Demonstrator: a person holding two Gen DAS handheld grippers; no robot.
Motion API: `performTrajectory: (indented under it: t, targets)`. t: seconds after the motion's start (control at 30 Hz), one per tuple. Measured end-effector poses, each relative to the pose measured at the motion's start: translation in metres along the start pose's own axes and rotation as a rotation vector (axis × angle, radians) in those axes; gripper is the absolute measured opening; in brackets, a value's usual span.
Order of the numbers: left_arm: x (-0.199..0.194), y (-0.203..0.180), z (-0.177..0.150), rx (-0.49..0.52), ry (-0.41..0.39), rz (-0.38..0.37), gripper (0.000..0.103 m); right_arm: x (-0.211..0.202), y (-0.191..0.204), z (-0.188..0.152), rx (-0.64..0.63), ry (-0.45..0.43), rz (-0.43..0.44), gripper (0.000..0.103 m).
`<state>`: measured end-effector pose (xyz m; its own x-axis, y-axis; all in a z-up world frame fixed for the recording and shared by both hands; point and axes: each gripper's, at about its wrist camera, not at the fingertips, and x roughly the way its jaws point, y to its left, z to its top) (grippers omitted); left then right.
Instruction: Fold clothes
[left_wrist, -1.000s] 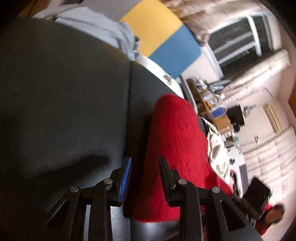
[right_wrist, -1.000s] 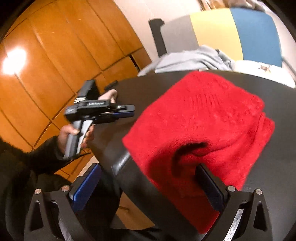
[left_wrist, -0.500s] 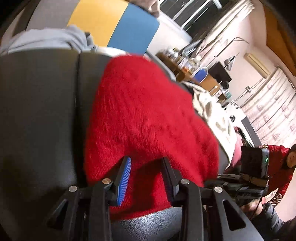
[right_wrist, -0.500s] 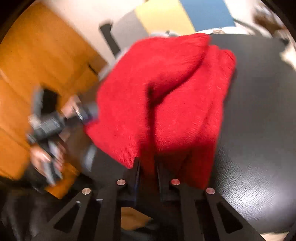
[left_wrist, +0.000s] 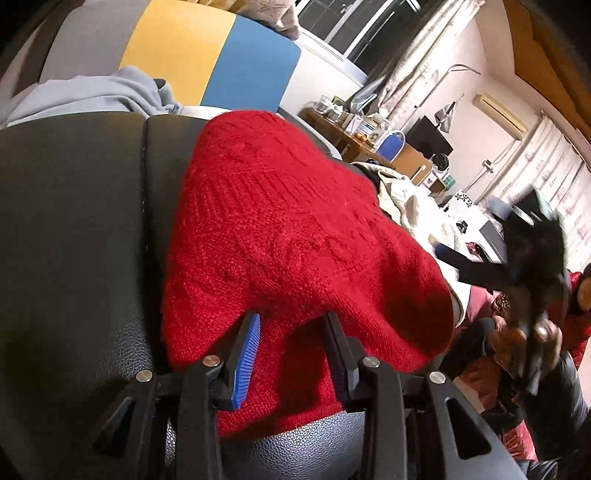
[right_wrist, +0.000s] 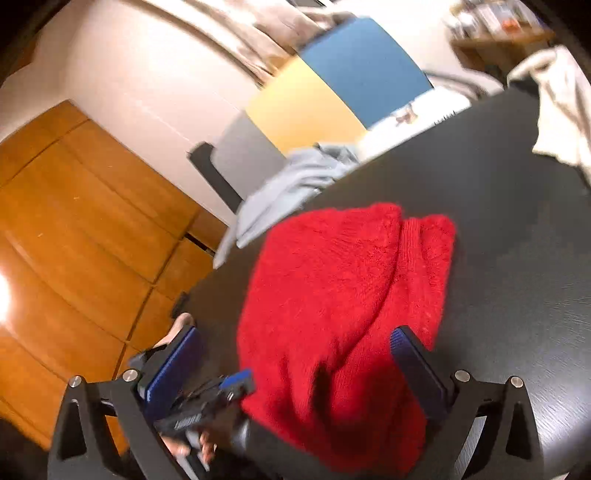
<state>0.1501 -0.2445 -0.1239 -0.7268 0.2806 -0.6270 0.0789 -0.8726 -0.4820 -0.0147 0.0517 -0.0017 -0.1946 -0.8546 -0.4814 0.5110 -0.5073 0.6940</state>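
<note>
A folded red knitted sweater (right_wrist: 343, 295) lies on the black table (right_wrist: 517, 258). The right gripper (right_wrist: 295, 358) fingers have just sprung wide apart; the left gripper (left_wrist: 291, 354) fingers stand apart, edging wider, over its hem.

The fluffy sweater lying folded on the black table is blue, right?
Not blue. The sweater lying folded on the black table is red, as the right wrist view shows. The rest is right.

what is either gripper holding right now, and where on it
Right gripper holds nothing: its jaws have just opened wide. Left gripper straddles the red sweater's near edge; a grip cannot be told.
</note>
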Motion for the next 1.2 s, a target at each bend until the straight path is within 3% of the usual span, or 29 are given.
performTrajectory:
  t: [0.2, 0.43, 0.47, 0.5, 0.57, 0.67, 0.83, 0.9, 0.97, 1.03, 1.1, 1.2]
  targets:
    - [-0.003, 0.004, 0.0, -0.002, -0.006, -0.026, 0.035, 0.05, -0.021, 0.012, 0.114, 0.047, -0.053, 0.103]
    - [-0.004, 0.002, 0.0, 0.017, -0.012, -0.033, 0.036, 0.074, -0.015, 0.021, 0.034, 0.045, -0.108, 0.1]
    - [-0.005, 0.002, 0.0, 0.016, -0.013, -0.033, 0.036, 0.08, -0.013, 0.021, 0.013, 0.056, -0.124, 0.091]
    - [-0.005, 0.003, 0.0, 0.015, -0.014, -0.033, 0.036, 0.084, -0.011, 0.021, -0.008, 0.069, -0.15, 0.066]
    - [-0.008, 0.002, 0.0, 0.014, -0.013, -0.03, 0.036, 0.091, -0.008, 0.02, -0.036, 0.101, -0.203, 0.034]
    - [-0.014, -0.003, 0.001, 0.014, -0.034, -0.038, 0.038, 0.088, 0.01, 0.02, -0.113, 0.099, -0.262, 0.024]
    - [-0.017, -0.007, -0.003, 0.021, -0.018, -0.058, 0.039, 0.046, 0.062, 0.023, -0.293, -0.005, -0.306, 0.022]
    - [-0.014, -0.008, -0.006, 0.03, 0.0, -0.048, 0.039, 0.04, 0.043, 0.016, -0.252, -0.003, -0.35, 0.01]
    - [-0.009, -0.008, -0.009, 0.033, 0.018, -0.039, 0.039, 0.037, 0.022, 0.009, -0.205, 0.005, -0.391, 0.01]
    - [-0.011, -0.009, -0.008, 0.028, 0.022, -0.042, 0.039, 0.051, -0.015, -0.004, -0.092, 0.067, -0.376, 0.01]
    - [-0.015, -0.009, -0.005, 0.019, 0.015, -0.035, 0.039, 0.039, -0.038, -0.011, 0.044, 0.012, -0.231, 0.012]
    - [-0.021, -0.008, -0.002, 0.003, 0.006, -0.042, 0.04, 0.022, -0.041, -0.005, 0.099, -0.027, -0.064, 0.016]
